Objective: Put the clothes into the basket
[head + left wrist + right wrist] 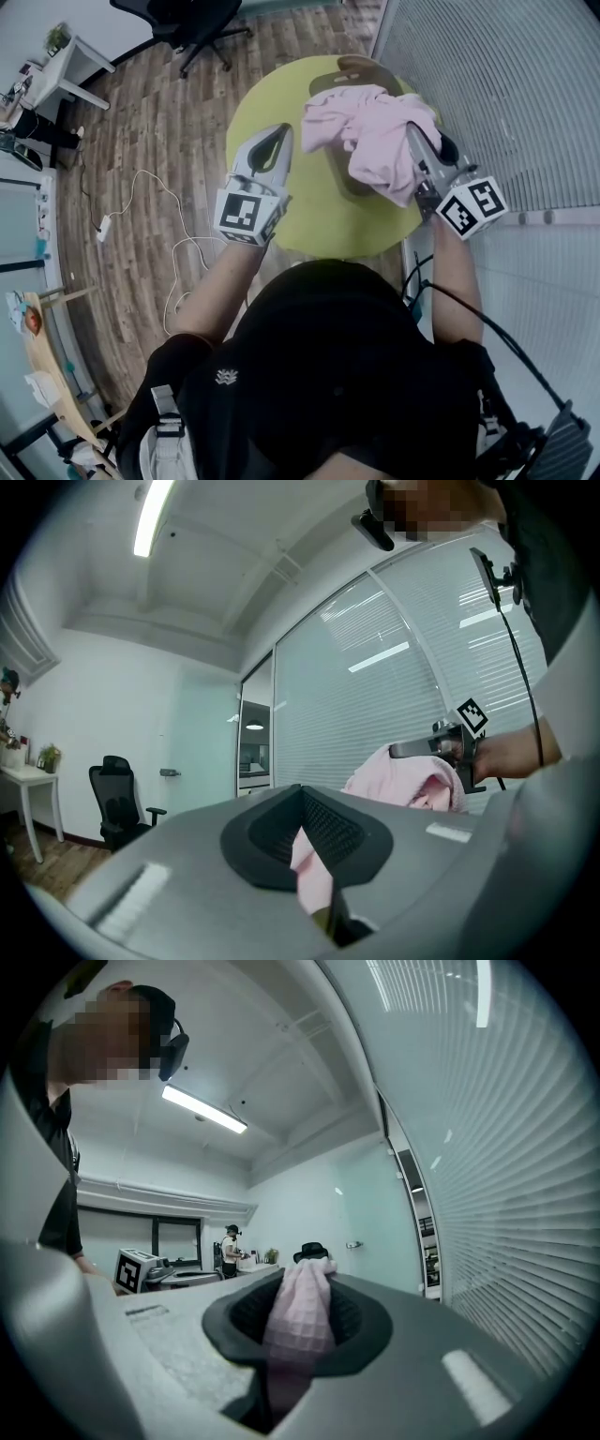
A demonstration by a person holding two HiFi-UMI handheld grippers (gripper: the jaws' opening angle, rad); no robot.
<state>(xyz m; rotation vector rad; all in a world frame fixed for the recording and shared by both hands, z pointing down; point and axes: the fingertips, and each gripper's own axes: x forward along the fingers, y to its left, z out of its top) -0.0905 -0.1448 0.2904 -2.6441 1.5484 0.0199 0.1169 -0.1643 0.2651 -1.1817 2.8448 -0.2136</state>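
Pink cloth (375, 131) hangs bunched above the far right part of a round yellow-green tabletop (281, 234), pinched firmly in the right tool (412, 139), whose pads press a fold of it. Beneath it sits a brown basket (349, 67), mostly covered by the cloth, so only a far rim and a near strip show. The left tool (281, 136) hovers just left of the cloth, apart from it. Its jaws stand a narrow slit apart with nothing pinched, and pink shows through the slit. Around the tabletop lies a wood floor (159, 131) with a loose white cable (141, 183). A black office chair (192, 19) and a white desk (70, 66) stand at the far left, and a slatted glass wall (506, 94) runs along the right. The person's dark top (319, 366) fills the near part of the head view. Another person (230, 1246) stands far off in the right gripper view, too small to make out.
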